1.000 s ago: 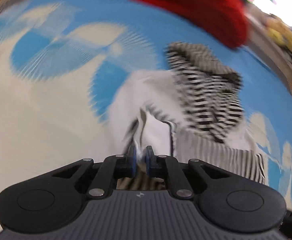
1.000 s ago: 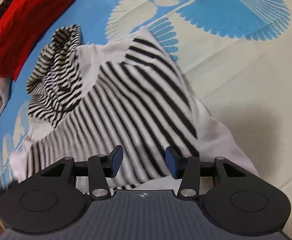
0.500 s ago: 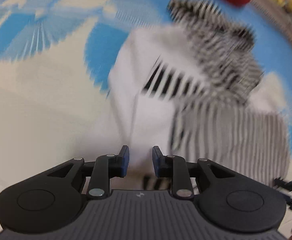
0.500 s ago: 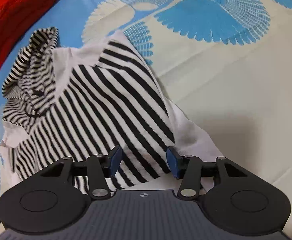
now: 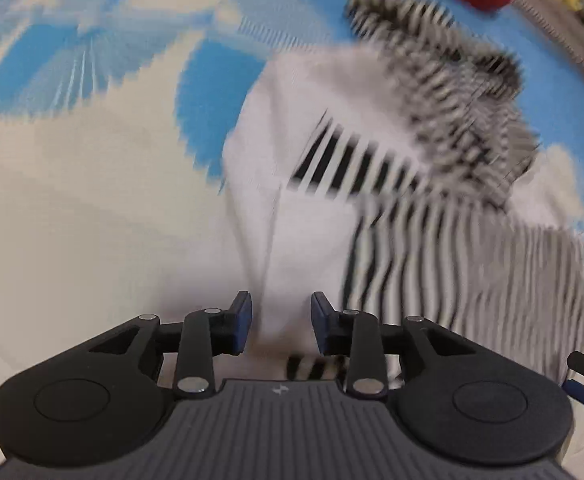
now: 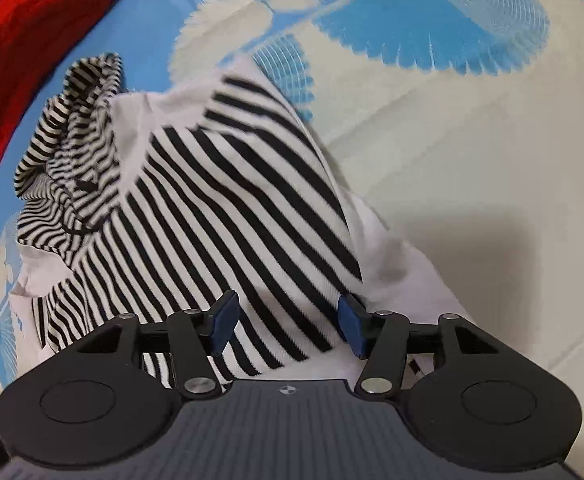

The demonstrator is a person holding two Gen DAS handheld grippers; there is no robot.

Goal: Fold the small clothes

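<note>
Striped black-and-white garment [image 6: 219, 208] rumpled on blue patterned sheet [image 6: 432, 28], left gripper [image 5: 280, 322] and right gripper [image 6: 287, 326] above it, jaws opening, pinching nothing, red cloth [image 6: 31, 40] beyond the garment.

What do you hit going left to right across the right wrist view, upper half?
red garment → striped hooded top → blue and cream patterned sheet
</note>
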